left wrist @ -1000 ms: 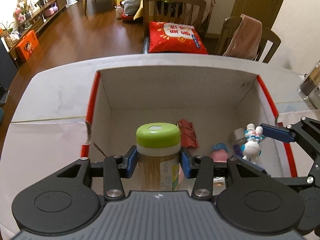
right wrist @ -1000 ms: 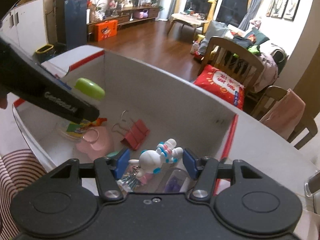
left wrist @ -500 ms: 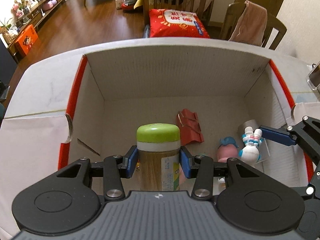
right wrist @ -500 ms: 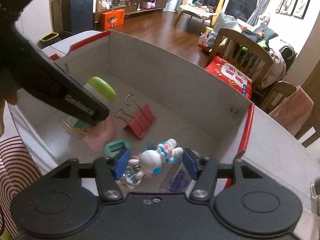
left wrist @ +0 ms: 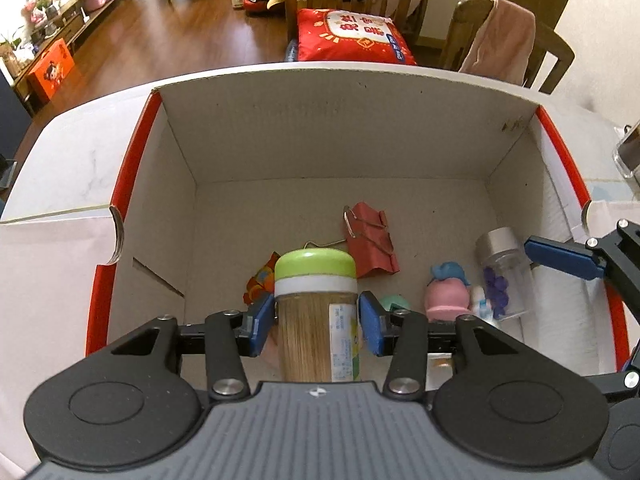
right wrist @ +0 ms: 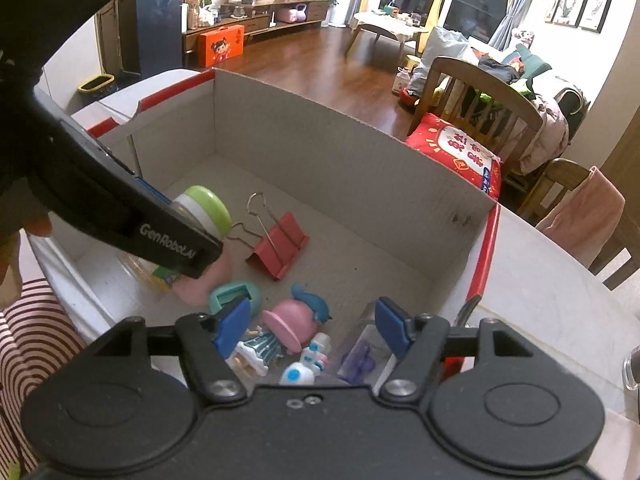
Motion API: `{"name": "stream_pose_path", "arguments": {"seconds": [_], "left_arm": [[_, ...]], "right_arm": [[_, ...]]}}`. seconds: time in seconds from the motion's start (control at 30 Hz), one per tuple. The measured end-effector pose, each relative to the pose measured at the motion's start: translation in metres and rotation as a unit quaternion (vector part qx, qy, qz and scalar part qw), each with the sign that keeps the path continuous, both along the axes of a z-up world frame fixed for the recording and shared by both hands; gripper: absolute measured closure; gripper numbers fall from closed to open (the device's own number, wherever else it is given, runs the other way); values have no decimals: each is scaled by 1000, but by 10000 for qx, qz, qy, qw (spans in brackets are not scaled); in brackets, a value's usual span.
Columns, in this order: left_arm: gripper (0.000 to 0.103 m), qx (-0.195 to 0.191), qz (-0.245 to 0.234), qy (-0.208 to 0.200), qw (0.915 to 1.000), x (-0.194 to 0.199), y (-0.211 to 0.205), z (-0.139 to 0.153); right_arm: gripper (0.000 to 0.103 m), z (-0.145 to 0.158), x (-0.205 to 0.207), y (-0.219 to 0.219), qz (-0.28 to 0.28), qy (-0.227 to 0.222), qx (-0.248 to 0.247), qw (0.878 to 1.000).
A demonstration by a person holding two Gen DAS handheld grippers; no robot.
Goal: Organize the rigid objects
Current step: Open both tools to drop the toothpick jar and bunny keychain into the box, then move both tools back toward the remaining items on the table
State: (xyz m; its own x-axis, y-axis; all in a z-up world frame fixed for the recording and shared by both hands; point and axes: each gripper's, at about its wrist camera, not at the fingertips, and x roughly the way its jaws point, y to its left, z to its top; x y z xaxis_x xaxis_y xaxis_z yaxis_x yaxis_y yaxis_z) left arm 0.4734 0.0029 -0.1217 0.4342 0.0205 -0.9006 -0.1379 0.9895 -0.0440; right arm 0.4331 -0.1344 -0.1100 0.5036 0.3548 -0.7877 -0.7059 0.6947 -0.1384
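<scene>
Both grippers are releasing into the box (left wrist: pixel 360 128) — left gripper (left wrist: pixel 316 322) opening off the toothpick jar (left wrist: pixel 316 304), right gripper (right wrist: pixel 310 330) opening, figurine (right wrist: pixel 298 372) dropped — withdrawal is coming next.

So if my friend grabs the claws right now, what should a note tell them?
Left claw: opening around the green-lidded toothpick jar, low inside the cardboard box; small gaps show at both pads.
Right claw: opening and empty; the white and blue figurine lies below it on the box floor.
Already in the box: red binder clip, pink doll, small clear bottle, teal toy.
Done: figurine dropped in, jar nearly set down.
Left: probably lift both claws out and look for anything else to pack.
</scene>
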Motion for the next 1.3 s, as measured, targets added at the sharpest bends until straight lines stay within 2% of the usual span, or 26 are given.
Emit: {"name": "stream_pose_path", "arguments": {"seconds": [0.07,0.13,0.73,0.97,1.03,1.3], "left_arm": [[45,-9,21,-79,10000,-2,0,4],[44,-23,51,-145,9999,-4,-1,7],[41,41,37,-691,9976,-43,-16,52],[40,2,-45,-953,9954,-73,-17,73],[40,-17,-82,-1013,9948,-83,-17,79],[40,-51,-277,-1235,9919,-123,-18,95]], "right_arm": [[32,3,-1,-2,4,-20,40,10000],[29,7,-3,-5,17,-39,97,9999],[16,45,-33,-28,-11,-250,545,9982],[14,61,-55,-41,-203,-274,685,9971],[8,66,-63,-45,-264,-270,741,9965],[5,84,-102,-58,-380,-385,901,9945]]}}
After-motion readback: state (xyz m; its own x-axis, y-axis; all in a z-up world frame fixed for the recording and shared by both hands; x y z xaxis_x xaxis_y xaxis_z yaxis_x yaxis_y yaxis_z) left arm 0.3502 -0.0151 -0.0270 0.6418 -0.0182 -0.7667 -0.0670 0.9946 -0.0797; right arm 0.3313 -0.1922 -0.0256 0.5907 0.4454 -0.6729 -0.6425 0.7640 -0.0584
